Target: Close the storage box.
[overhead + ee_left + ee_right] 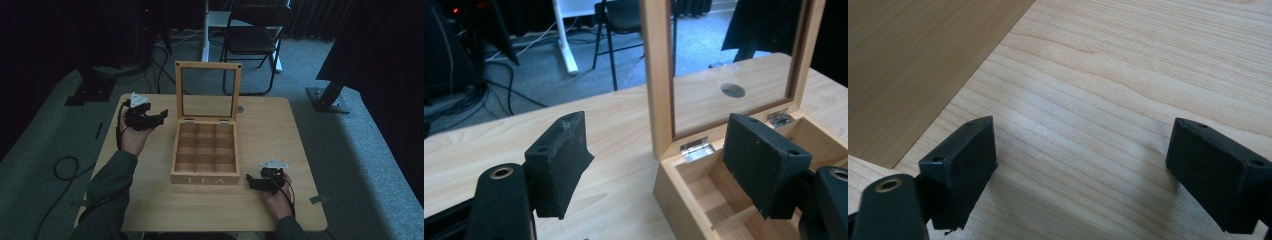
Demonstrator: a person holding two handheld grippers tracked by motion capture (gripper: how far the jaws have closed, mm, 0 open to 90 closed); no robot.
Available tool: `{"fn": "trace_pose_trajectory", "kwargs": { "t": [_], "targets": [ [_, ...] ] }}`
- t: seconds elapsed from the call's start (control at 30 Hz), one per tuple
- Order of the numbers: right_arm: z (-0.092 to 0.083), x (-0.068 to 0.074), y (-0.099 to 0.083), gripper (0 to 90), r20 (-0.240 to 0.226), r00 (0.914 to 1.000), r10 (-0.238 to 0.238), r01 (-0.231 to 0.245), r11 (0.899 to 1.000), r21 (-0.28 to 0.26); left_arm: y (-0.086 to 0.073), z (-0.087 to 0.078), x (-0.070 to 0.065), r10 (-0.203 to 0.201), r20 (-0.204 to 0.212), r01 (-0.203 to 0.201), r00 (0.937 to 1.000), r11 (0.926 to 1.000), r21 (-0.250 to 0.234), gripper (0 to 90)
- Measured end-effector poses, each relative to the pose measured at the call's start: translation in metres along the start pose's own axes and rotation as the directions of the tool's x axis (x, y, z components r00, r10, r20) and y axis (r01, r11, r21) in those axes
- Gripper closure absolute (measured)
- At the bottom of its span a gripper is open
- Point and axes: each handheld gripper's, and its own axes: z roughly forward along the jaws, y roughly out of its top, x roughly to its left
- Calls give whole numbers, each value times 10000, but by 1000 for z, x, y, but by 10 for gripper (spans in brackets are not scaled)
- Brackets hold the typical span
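The tea box (205,150) sits mid-table (280,130) with its lid (207,90) standing upright and its compartments bare. The left gripper (162,116) hovers at the box's ten o'clock, jaws spread and holding nothing. The right gripper (250,182) rests at five o'clock, just beside the box's front corner — jaws wide apart over bare wood.

Your tea box (205,177) is honey-tan wood with pale "TEA" letters on its front wall, silvery hinges at the back and a clear pane in its raised lid (207,90), and it stands on a worktop (280,135) of lighter blond wood with fine streaky grain. To the left of the box your left hand-held gripper (159,118) is matte black with a light grey plate on top. At the box's front right corner your right hand-held gripper (252,183) wears the same black and grey, and your sleeve (107,192) is dull green.
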Motion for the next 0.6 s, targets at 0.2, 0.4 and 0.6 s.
{"fn": "trace_pose_trajectory", "kwargs": {
  "t": [0.2,0.4,0.6],
  "targets": [
    [0,0,0,123,11,10000,14,-14,10000,-2,6,9,1,241,102,-240,9997,9997,-26,263],
    [0,0,0,123,12,10000,11,-11,10000,-1,10,15,1,334,3,-334,9994,9994,34,263],
    [0,0,0,123,10,10000,9,-9,10000,-1,14,21,4,443,-148,-441,9989,9989,127,263]
  ]
}}
